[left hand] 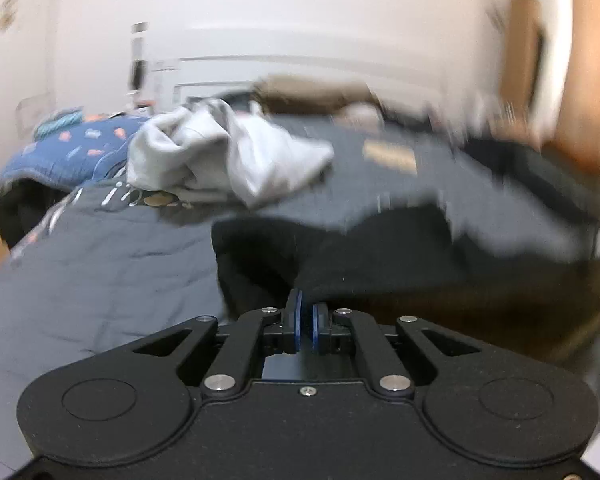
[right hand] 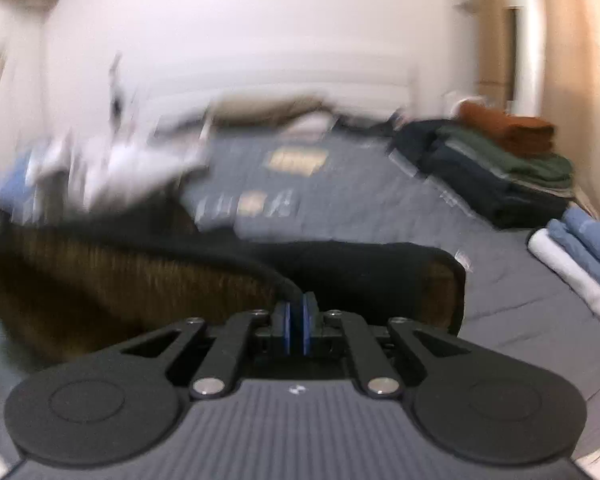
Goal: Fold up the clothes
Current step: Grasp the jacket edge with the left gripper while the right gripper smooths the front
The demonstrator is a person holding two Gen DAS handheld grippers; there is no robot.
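A black garment (left hand: 380, 256) is stretched between both grippers above the grey bedspread (left hand: 100, 272). My left gripper (left hand: 306, 312) is shut on one edge of it. My right gripper (right hand: 296, 312) is shut on another edge of the same black garment (right hand: 360, 268), which hangs to the left with a brownish inner side (right hand: 120, 280) showing. Both views are blurred by motion.
A crumpled light grey garment (left hand: 224, 160) lies on the bed ahead to the left, beside a blue patterned quilt (left hand: 72, 144). A stack of folded dark, green and rust clothes (right hand: 496, 164) sits at the right, with folded blue and white items (right hand: 580, 248) nearer.
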